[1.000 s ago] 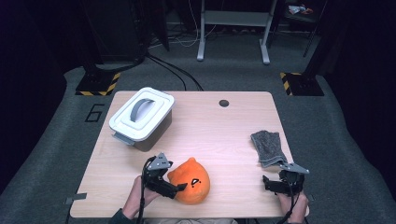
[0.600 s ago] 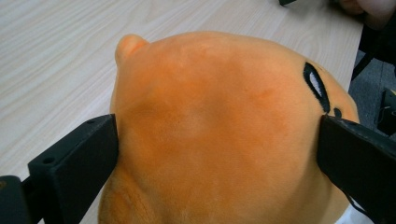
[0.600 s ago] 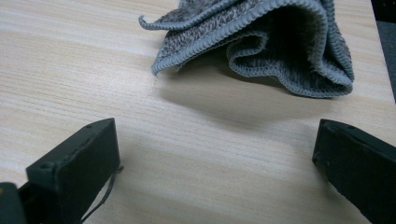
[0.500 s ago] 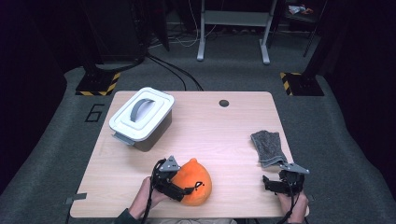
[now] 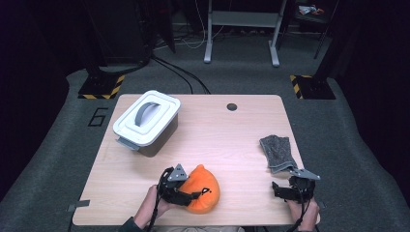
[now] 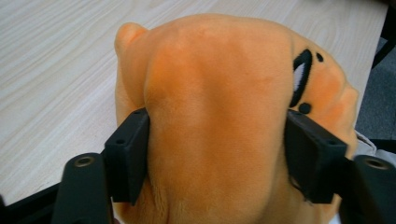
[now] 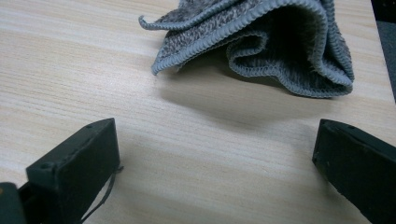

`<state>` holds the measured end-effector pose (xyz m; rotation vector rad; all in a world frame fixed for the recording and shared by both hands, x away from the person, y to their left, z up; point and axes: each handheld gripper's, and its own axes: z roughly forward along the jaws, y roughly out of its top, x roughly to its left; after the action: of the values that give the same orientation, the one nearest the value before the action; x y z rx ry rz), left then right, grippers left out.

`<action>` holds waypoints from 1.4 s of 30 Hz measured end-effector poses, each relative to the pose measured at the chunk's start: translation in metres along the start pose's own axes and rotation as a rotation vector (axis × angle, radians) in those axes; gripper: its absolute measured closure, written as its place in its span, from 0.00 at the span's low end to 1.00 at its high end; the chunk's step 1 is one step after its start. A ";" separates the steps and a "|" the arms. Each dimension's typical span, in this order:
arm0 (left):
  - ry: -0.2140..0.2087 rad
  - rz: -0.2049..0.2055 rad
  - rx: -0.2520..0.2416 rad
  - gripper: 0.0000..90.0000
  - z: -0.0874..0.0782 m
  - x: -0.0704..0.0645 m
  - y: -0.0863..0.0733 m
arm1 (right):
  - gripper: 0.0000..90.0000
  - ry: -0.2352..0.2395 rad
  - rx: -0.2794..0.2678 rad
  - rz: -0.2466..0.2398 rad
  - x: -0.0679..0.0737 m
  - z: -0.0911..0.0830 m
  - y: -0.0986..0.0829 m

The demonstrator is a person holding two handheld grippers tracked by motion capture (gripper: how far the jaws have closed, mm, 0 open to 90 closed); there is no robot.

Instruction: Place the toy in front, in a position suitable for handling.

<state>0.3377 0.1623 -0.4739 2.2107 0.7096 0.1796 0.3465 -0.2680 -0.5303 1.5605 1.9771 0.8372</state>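
The orange plush toy [image 5: 202, 188] lies on the near edge of the wooden table [image 5: 217, 135], a little left of centre. It is a rounded, domed lump of short, velvety pile, with a small nub sticking up at its far side and black and white stitched marks on its right flank. The left gripper [image 5: 186, 191] meets it from the left. In the left gripper view its two black, blocky jaws sit one on each side of the toy's [image 6: 217, 121] body and touch the fabric, which bulges up between them; whether they are truly pinching it or only resting against it is hard to judge from this angle.

The right gripper [image 5: 285, 189] sits low at the near right corner of the table, its jaws wide apart with bare wood grain between them. Just beyond it lies a grey cloth [image 5: 277, 152], loosely folded; the right gripper view shows the cloth's [image 7: 261, 42] nubbly woven texture and a corded hem that curls up at one corner.

At the far left of the table stands a grey plastic box [image 5: 147, 123], rectangular with rounded corners, closed by a white lid with a curved grey handle. A small dark round hole [image 5: 232, 107] marks the far side of the tabletop.
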 end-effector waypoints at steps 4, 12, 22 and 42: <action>0.012 0.005 -0.006 0.49 -0.001 -0.001 -0.001 | 0.00 0.000 -0.001 0.000 0.000 0.000 0.000; 0.023 0.020 -0.037 0.62 -0.007 -0.006 -0.002 | 0.00 0.000 0.000 0.000 0.000 0.000 0.000; 0.011 -0.003 -0.087 0.63 -0.015 -0.007 -0.001 | 0.00 0.000 0.000 0.000 0.000 0.000 0.000; 0.059 -0.020 -0.154 0.63 -0.008 -0.003 0.030 | 0.00 0.000 0.000 0.000 0.000 0.000 0.000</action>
<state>0.3453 0.1500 -0.4462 2.0583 0.7255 0.2805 0.3465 -0.2680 -0.5302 1.5611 1.9770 0.8369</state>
